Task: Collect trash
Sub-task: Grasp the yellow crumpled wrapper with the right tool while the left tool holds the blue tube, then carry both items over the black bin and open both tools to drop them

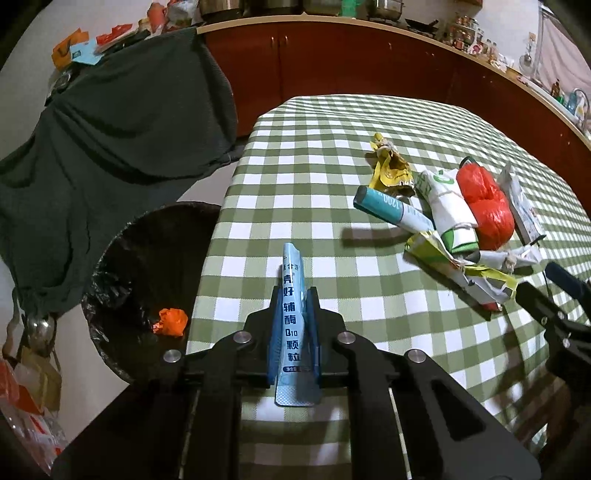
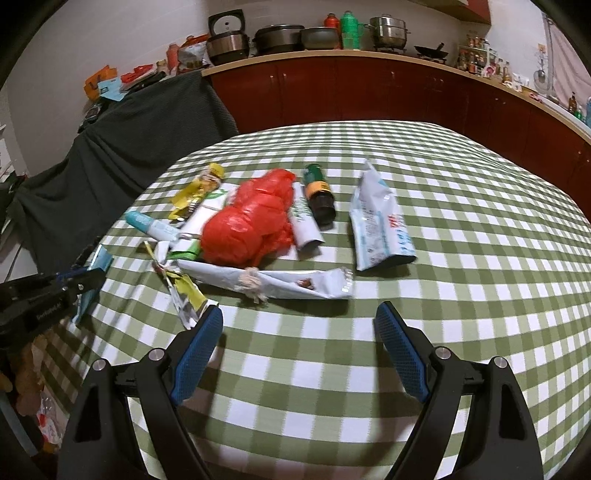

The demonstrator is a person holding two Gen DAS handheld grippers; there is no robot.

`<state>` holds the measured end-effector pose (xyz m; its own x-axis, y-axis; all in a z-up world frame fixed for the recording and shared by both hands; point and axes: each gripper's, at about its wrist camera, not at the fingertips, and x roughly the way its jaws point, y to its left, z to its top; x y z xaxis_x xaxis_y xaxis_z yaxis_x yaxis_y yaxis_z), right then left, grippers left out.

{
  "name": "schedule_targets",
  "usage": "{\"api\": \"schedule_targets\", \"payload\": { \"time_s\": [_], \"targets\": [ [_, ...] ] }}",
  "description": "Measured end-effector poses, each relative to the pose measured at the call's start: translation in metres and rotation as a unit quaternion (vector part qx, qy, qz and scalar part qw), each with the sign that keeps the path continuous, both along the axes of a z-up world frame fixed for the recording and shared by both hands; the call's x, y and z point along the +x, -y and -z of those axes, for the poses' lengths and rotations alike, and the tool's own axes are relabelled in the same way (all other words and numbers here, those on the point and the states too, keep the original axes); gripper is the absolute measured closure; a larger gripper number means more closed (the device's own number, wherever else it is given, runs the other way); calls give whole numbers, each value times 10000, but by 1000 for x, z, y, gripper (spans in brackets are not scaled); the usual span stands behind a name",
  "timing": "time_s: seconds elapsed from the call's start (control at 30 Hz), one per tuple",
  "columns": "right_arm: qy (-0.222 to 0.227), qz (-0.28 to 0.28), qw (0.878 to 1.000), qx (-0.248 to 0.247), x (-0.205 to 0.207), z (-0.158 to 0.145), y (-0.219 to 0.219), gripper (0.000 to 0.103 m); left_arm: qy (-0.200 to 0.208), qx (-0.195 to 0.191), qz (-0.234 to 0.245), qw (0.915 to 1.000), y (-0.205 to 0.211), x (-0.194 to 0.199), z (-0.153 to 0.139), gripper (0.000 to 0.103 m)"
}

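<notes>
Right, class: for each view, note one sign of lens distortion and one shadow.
Left wrist view: the counter edge bows into an arc; the teal tube casts a dark shadow on the checked tablecloth. Right wrist view: black corners vignette the frame; the white pouch shadows the cloth beside it.

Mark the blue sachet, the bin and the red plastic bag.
blue sachet [image 1: 291, 321], left wrist view, printed middle between the tongs.
bin [image 1: 110, 258], left wrist view, black liner rim.
red plastic bag [image 2: 245, 225], right wrist view, crumpled middle.

Blue sachet [image 1: 291, 332] between closed left tongs [image 1: 291, 317], beside bin [image 1: 110, 295]
</notes>
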<state>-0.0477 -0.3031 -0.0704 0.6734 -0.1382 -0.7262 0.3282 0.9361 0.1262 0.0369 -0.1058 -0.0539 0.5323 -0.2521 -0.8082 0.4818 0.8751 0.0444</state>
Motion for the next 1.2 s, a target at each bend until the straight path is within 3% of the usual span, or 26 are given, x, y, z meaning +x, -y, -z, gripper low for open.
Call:
{"api": "schedule_targets", "payload": {
  "time_s": [0.27,0.67,0.87,1.03,1.2],
  "targets": [
    [51,-329,9994,9,11,-10,-20,34,94,20,22,10000,-8,-4,0,90],
    [-13,-828,9966,21,29,-12,-49,40,254,-59,-137,9996,-29,-6,-3,90],
    [-194,-1046,9943,-73,47,-4,-62,58,255,-92,-320,9991,-46,-2,-4,90],
    [-316,-1215,9918,-224,55,0,-73,82,295,-113,-520,9981,-63,3,-5,90],
    [-285,-1307,9907,-233,54,-3,-84,86,354,-151,-724,9966,-80,7,-6,90]
  ]
}}
